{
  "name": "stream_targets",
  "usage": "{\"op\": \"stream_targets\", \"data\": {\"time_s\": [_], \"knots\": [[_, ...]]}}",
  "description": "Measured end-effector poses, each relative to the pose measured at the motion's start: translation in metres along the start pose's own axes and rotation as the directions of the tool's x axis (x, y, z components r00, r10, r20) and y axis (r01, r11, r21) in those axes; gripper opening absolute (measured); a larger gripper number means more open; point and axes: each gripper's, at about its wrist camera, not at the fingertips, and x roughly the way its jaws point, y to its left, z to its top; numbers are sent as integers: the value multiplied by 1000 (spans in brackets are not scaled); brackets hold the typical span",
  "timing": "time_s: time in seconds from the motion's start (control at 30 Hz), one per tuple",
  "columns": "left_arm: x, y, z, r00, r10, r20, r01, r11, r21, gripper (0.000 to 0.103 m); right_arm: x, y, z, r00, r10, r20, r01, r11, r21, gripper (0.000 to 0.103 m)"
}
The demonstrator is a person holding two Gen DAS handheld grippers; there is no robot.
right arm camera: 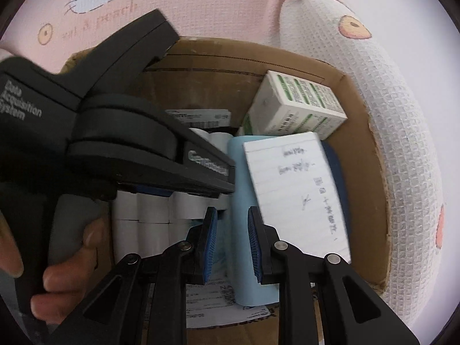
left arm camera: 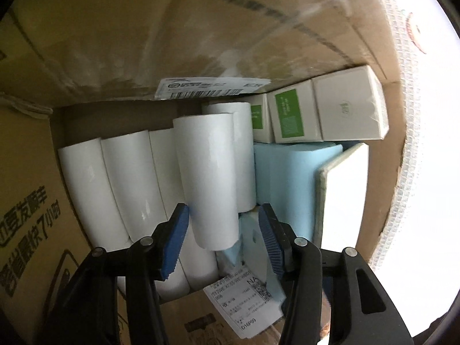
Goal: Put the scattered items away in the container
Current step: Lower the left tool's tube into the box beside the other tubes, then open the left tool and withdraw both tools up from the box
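Observation:
A brown cardboard box (left arm camera: 43,189) holds several white paper rolls (left arm camera: 120,189), a light blue roll (left arm camera: 287,181), a notepad (left arm camera: 342,195) and white-and-green small boxes (left arm camera: 290,115). My left gripper (left arm camera: 222,238) is inside the box, jaws open around the top white roll (left arm camera: 210,178), with a gap on the right side. In the right wrist view my right gripper (right arm camera: 230,241) hovers open over the blue roll (right arm camera: 244,230), beside the lined notepad (right arm camera: 299,189). The left gripper's body (right arm camera: 115,143) crosses that view.
The box (right arm camera: 365,172) stands on a pink cartoon-print cloth (right arm camera: 201,3) with a white waffle blanket (right arm camera: 388,115) at its right. A shipping label (left arm camera: 210,86) is stuck on the far wall, another label (left arm camera: 244,302) lies at the near edge.

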Motion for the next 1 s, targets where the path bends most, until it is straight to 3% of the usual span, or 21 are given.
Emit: {"op": "stream_targets", "data": {"time_s": [0.1,0.13,0.37,0.47,0.5,0.53,0.6,0.73,0.8,0.87,1.0], "knots": [[-1,-3,-2,998,55,14,-56,998,11,36,1,-1,-2,1000,9,-6,-9,1000,2,18],[0,-5,-2,996,84,17,-84,996,16,36,1,-2,-3,1000,0,-5,0,1000,1,18],[-3,-5,-1,997,70,24,-70,997,-9,36,0,-16,-9,1000,-5,-1,5,1000,18,18],[-3,-8,0,998,61,4,-61,998,12,46,3,-19,-12,1000,7,-3,-7,1000,20,18],[-4,-9,-1,998,57,1,-57,998,20,56,-13,-27,-16,1000,9,-3,-9,1000,21,18],[-8,-11,-2,999,49,14,-49,998,30,61,-14,-29,-17,1000,11,-3,-11,1000,22,18],[-16,-16,-5,997,58,49,-61,997,53,61,-15,-31,-19,1000,13,1,-13,1000,27,18],[-40,-41,-17,975,129,180,-161,970,182,62,-24,-37,-24,1000,5,15,-6,999,39,19],[-52,-50,-23,960,154,236,-209,950,233,62,-30,-39,-26,1000,4,30,-5,999,43,24],[-66,-56,-32,950,142,280,-223,933,283,62,-38,-41,-30,999,5,47,-7,999,50,36],[-92,-58,-50,937,115,331,-232,911,341,62,-56,-46,-40,996,7,89,-14,997,71,43]]}}
